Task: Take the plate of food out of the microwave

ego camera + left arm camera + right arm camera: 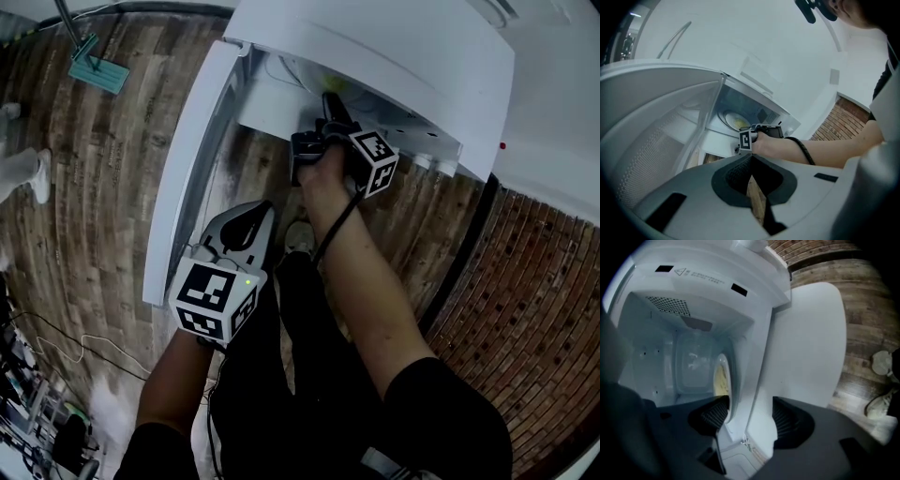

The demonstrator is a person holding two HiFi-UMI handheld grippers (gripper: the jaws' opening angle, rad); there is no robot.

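Note:
The white microwave [394,56] stands with its door [192,169] swung open to the left. Inside, a white plate [722,378] carrying yellow food sits on the cavity floor; the plate [733,121] also shows in the left gripper view. My right gripper [328,103] reaches into the opening, and in its own view the right gripper [747,416] is open with nothing held, its left jaw close to the plate's rim. My left gripper [246,220] hangs lower, beside the door, and the left gripper [751,161] is shut and empty.
A brick wall [544,319] runs along the right. The floor is wood planks [84,187]. A green mop head [97,67] lies at the far left, and cables [37,375] at the lower left. The person's shoe [298,236] is below the microwave.

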